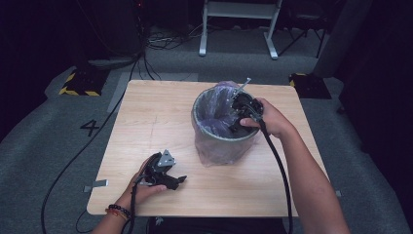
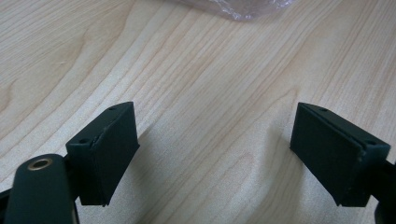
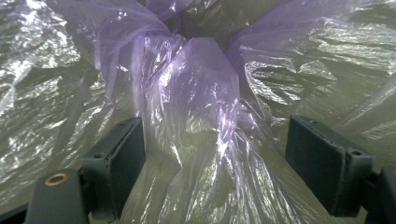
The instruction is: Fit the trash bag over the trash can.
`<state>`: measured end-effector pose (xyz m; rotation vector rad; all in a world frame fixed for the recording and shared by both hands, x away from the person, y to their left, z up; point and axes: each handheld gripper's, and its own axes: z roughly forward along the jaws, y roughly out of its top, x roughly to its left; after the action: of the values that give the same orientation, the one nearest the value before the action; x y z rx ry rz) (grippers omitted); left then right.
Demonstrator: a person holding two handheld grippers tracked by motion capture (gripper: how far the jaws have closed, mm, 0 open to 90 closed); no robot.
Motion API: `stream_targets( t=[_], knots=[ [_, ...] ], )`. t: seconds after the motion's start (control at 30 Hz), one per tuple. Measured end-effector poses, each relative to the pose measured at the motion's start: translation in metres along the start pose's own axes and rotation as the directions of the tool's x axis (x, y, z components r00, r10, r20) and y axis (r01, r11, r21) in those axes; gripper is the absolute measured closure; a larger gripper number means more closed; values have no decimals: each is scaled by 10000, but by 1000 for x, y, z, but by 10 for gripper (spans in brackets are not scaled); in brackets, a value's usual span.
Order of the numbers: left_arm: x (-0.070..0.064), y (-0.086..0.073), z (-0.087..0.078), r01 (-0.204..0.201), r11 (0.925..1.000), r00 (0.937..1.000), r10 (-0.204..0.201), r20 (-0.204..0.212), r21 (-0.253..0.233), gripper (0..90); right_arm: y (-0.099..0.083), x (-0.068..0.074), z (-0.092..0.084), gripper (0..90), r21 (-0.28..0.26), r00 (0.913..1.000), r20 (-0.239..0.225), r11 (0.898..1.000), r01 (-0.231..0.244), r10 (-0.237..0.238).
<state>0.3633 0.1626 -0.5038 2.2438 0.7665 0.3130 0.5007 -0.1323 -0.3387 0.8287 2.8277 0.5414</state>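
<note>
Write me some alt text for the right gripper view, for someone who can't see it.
The right gripper points into crumpled translucent purple plastic bag, its two black jaws standing wide apart at the bottom corners with a loose fold of the plastic rising between them, not clamped. The shiny, wrinkled bag gathers toward a dark hollow at the top centre.

Black left gripper (image 1: 181, 179), grey three-cornered plate on top. Black right gripper (image 1: 237, 124), black cable trailing. Flat screwed pads (image 2: 109, 149). Beaded bracelets (image 1: 117, 210) on left wrist.
</note>
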Motion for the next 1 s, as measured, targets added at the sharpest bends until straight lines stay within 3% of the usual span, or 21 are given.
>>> stream_targets(
  t=[0.3,0.57,0.67,0.8,1.0],
  knots=[
    [0,0,0,-2,10000,10000,2,0,3,148,-4,1,-4,209,-782,9995,220,9967,-196,214],
    [0,0,0,-17,10000,10000,17,-25,-3,149,-9,0,-10,242,-1682,9959,332,9827,-779,846],
    [0,0,0,-10,10000,10000,10,-23,0,149,-13,1,-13,222,-1959,9956,422,9778,-741,838],
    [0,0,0,-9,10000,10000,9,-23,0,149,-17,1,-23,212,-2561,9949,550,9643,-674,841],
    [0,0,0,-7,10000,10000,7,-21,0,149,-31,-4,-43,210,-3866,9928,550,9190,-770,1063]
  ],
)
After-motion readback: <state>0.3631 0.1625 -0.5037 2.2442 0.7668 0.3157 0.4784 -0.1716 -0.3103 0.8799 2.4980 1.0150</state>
